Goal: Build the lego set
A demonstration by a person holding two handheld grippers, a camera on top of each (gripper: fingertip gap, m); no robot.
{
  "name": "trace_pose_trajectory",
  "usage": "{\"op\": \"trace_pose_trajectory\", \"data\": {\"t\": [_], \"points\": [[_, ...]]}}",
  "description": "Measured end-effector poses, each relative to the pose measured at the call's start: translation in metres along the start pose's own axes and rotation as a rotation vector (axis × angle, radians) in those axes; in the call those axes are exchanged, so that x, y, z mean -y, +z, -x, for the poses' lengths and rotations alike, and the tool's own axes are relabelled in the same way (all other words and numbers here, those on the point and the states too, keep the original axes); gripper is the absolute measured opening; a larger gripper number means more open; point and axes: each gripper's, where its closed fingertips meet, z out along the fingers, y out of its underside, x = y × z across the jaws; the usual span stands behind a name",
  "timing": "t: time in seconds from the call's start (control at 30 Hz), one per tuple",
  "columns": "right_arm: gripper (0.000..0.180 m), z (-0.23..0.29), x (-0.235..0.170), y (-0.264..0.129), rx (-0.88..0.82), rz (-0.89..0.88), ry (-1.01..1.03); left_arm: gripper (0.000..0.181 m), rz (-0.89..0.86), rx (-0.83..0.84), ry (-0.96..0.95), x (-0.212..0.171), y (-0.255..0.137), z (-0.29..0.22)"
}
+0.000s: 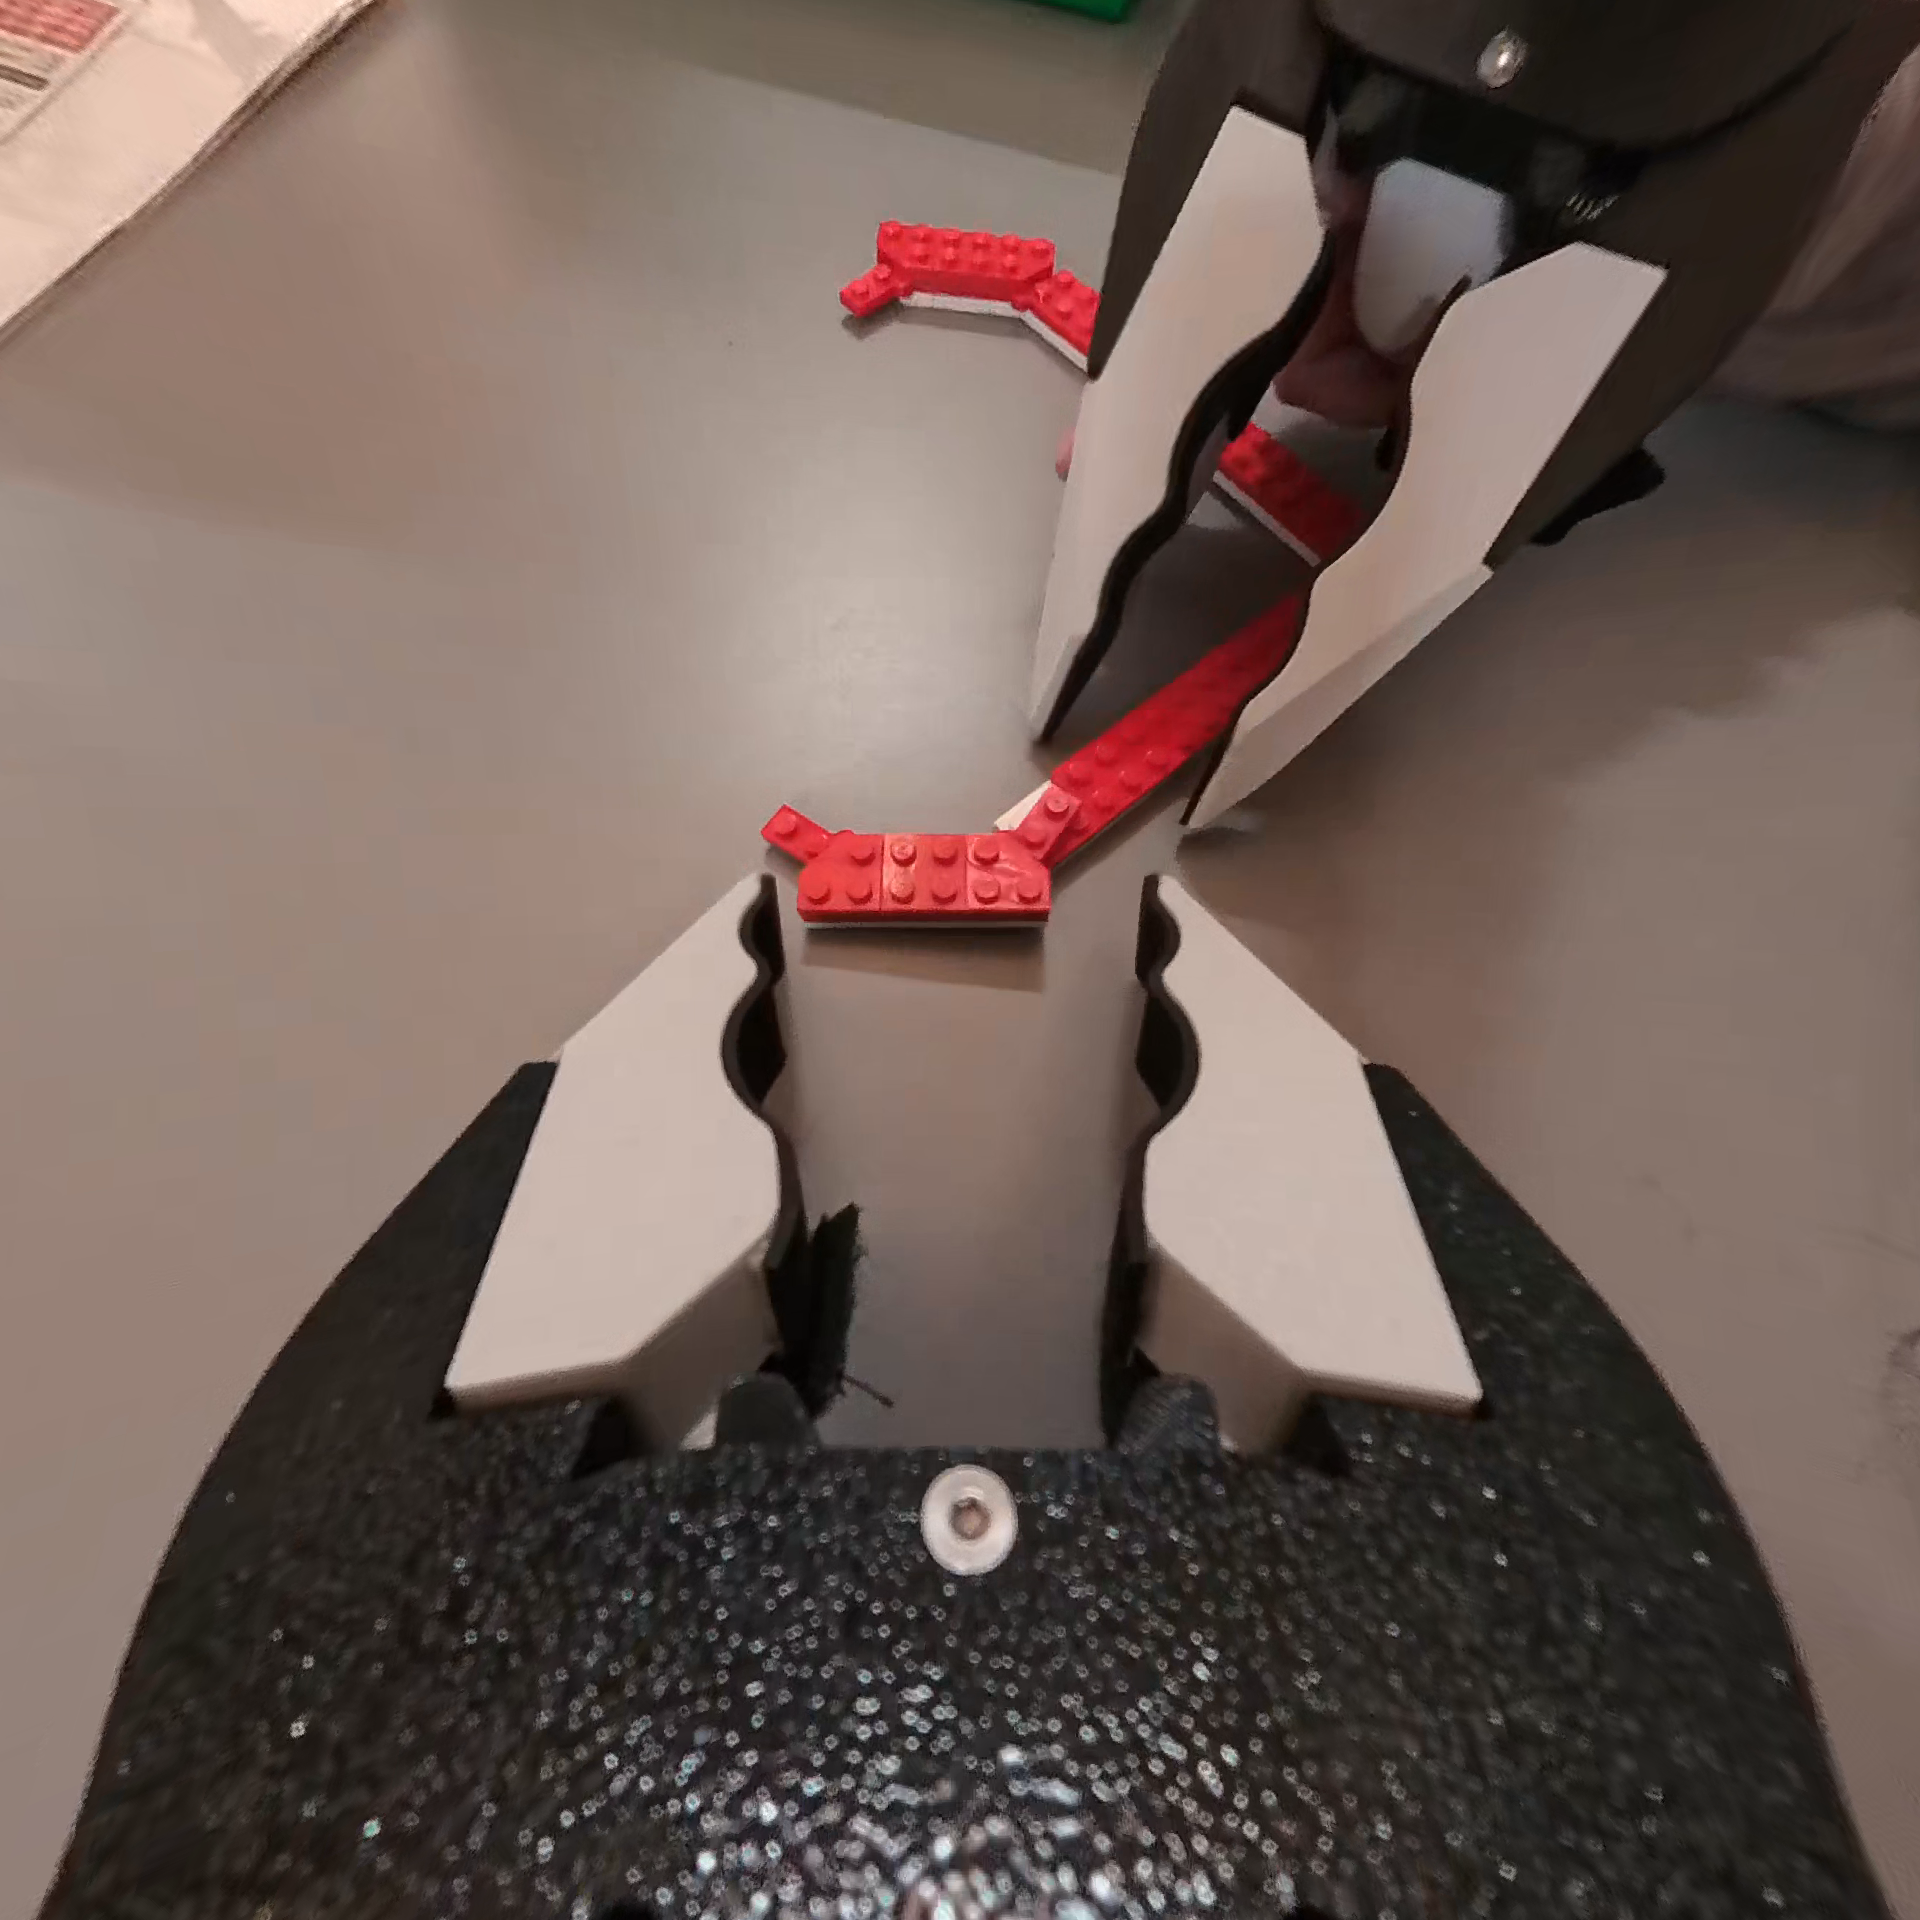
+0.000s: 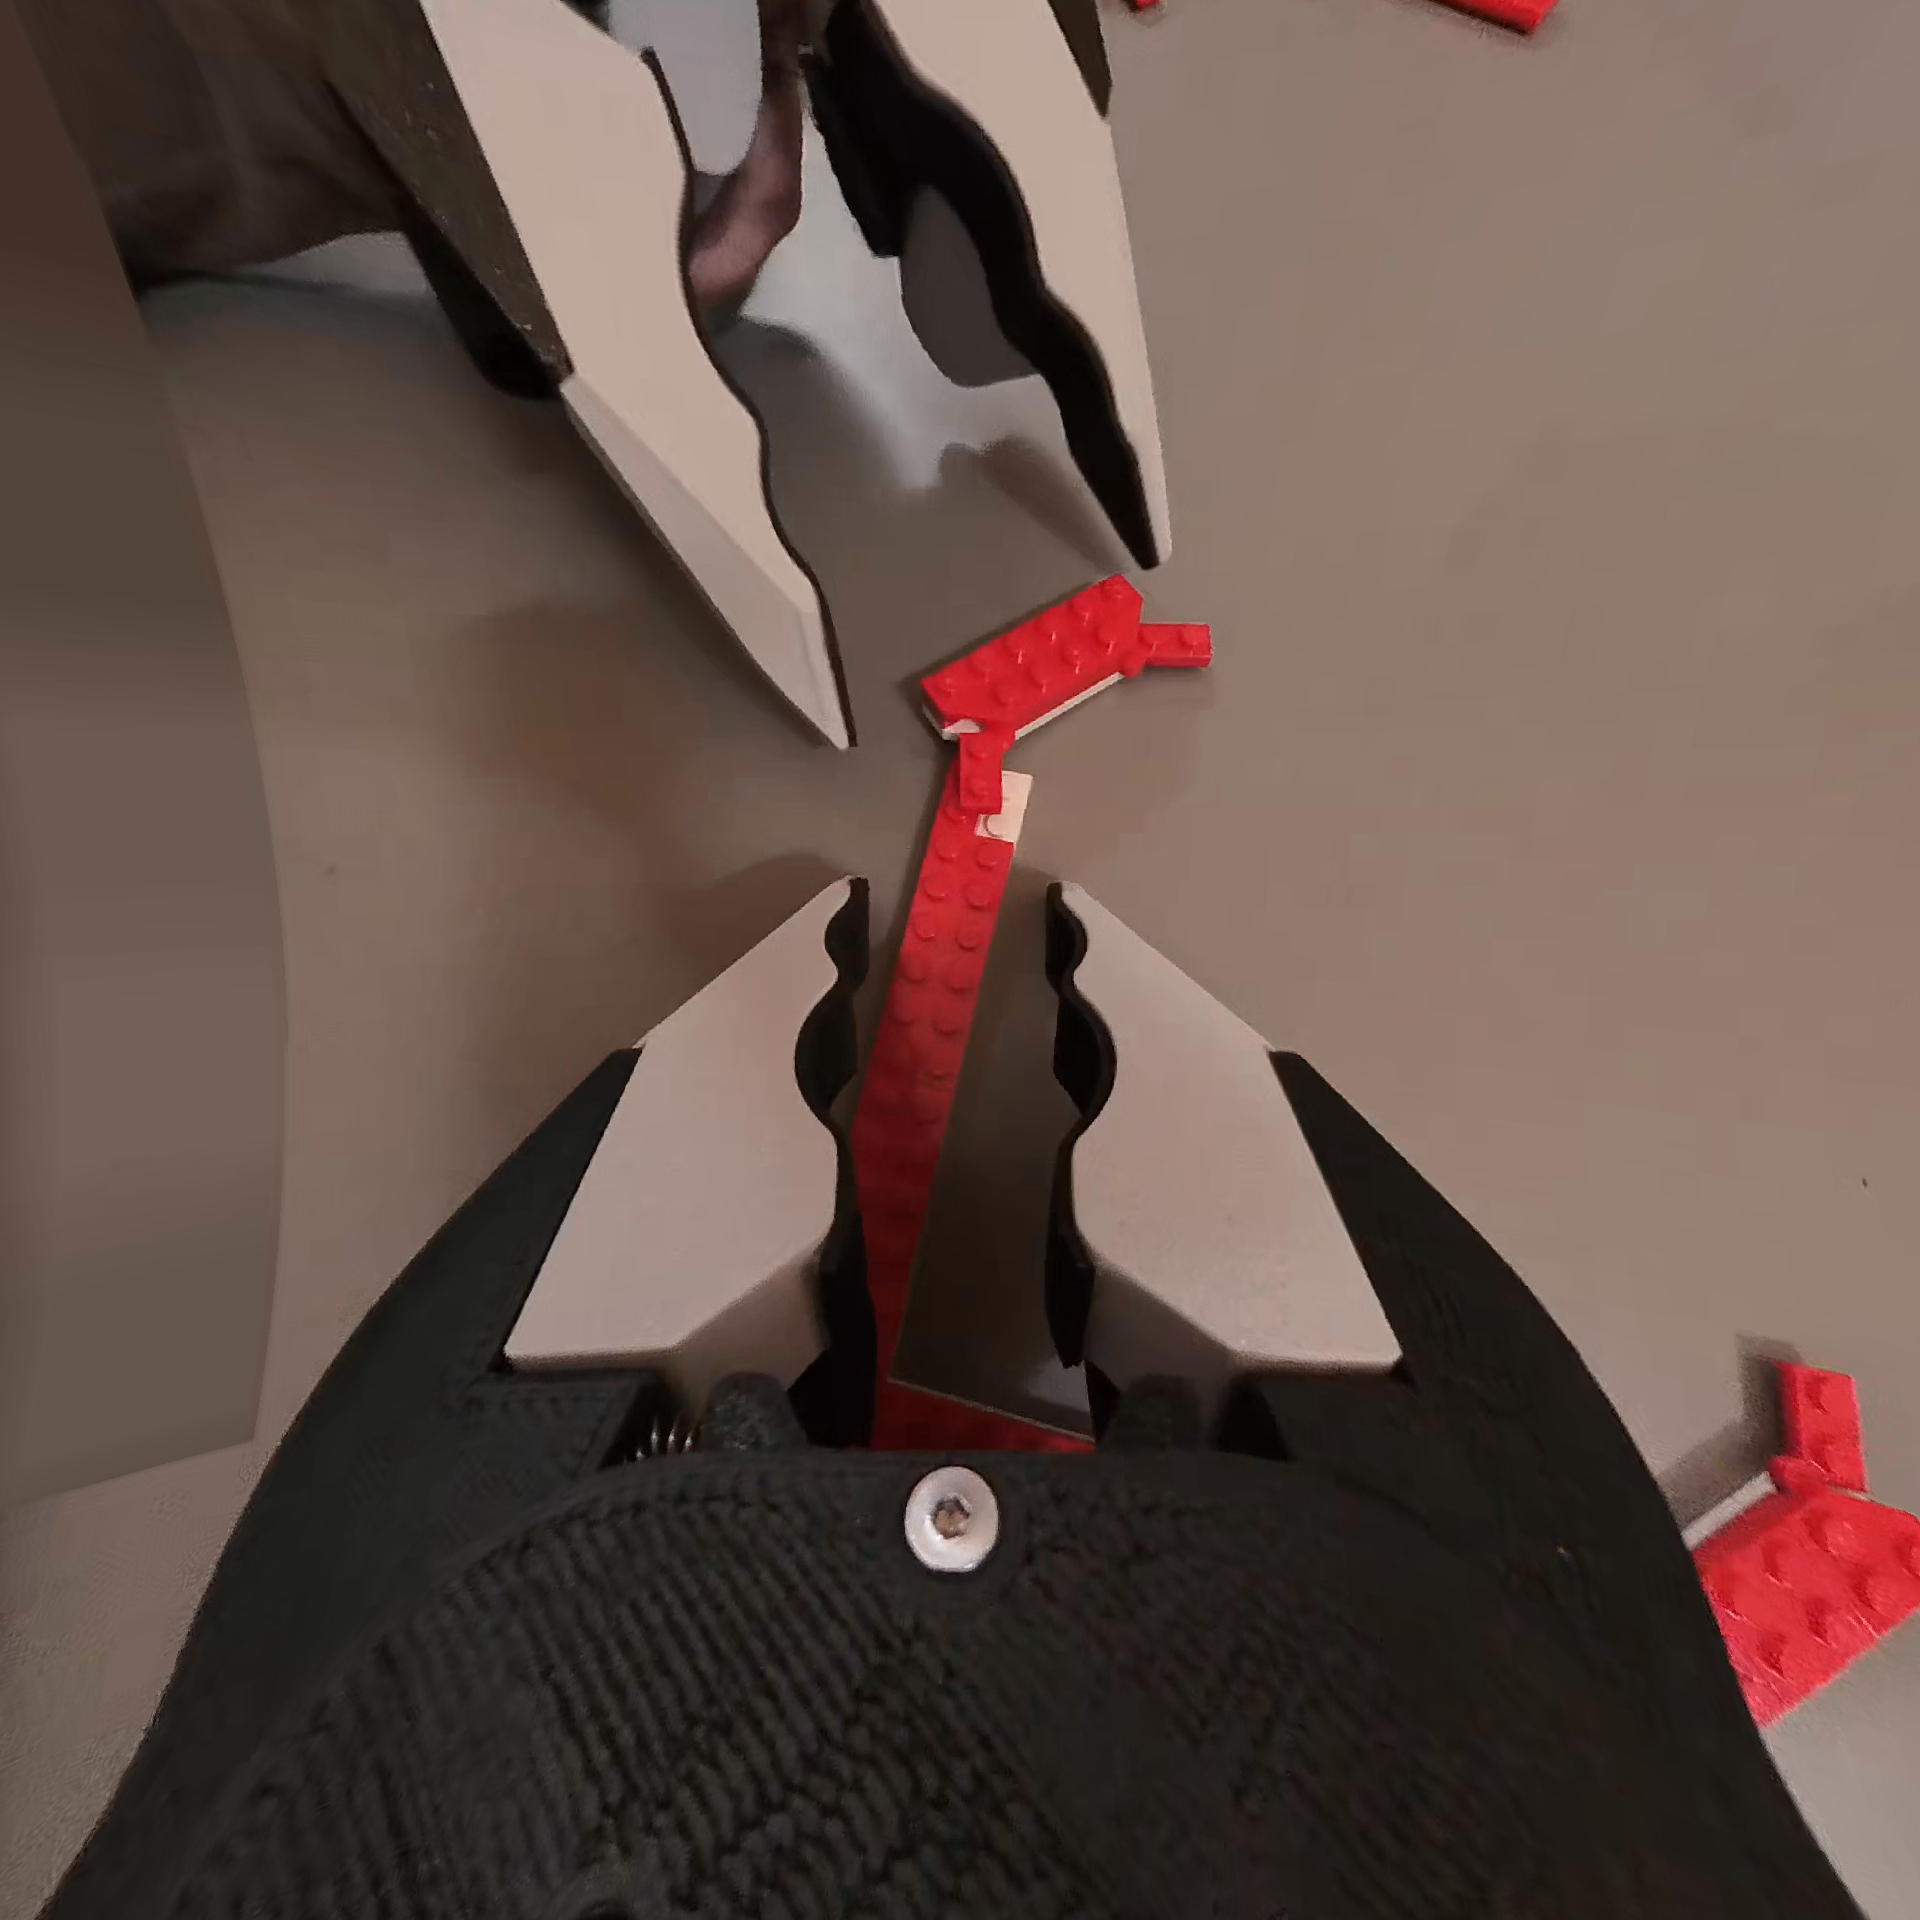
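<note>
A chain of red lego plates with white undersides lies on the grey table. Its short end segment (image 1: 925, 873) sits just in front of my left gripper (image 1: 956, 894), which is open and empty; the segment also shows in the right wrist view (image 2: 1049, 655). It joins by a small hinge to a long red plate (image 1: 1164, 727). My right gripper (image 2: 954, 885) is open and straddles this long plate (image 2: 935, 1039), which runs between its fingers along the left pad. In the left wrist view the right gripper (image 1: 1127, 774) points steeply down at the table.
A second curved red assembly (image 1: 966, 270) lies farther back on the table. More red plates lie at the lower right (image 2: 1808, 1558) and at the top edge (image 2: 1496, 10). Printed paper sheets (image 1: 104, 135) lie at the far left. A green item (image 1: 1081, 8) is at the back edge. The grippers' ends are close to 5 centimeters from one another.
</note>
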Motion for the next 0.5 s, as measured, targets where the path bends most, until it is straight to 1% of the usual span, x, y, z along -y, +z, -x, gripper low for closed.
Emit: {"op": "trace_pose_trajectory", "data": {"t": [0.07, 0.13, 0.17, 0.33, 0.47, 0.5], "points": [[0.030, 0.0007, 0.0002, 0.0006, 0.002, -0.002, -0.009, 0.064, 0.016, -0.009, -0.003, -0.0026, 0.0013, 0.0001], [0.029, 0.0003, 0.0001, 0.0010, -0.005, -0.001, -0.022, 0.055, -0.015, -0.024, 0.003, 0.0022, 0.0009, -0.0017], [0.028, 0.0005, 0.0000, 0.0011, -0.005, 0.000, -0.026, 0.054, -0.025, -0.024, 0.002, 0.0043, 0.0002, -0.0017], [0.026, 0.0020, -0.0004, 0.0009, 0.005, 0.002, -0.037, 0.057, -0.008, -0.021, 0.000, 0.0022, 0.0005, -0.0004], [0.015, 0.0004, -0.0012, 0.0008, -0.011, 0.004, -0.072, 0.054, 0.015, -0.014, 0.029, -0.0020, 0.0054, -0.0016], [0.015, 0.0000, -0.0014, 0.0007, -0.016, 0.004, -0.085, 0.051, 0.020, -0.006, 0.046, -0.0027, 0.0064, -0.0014]]}}
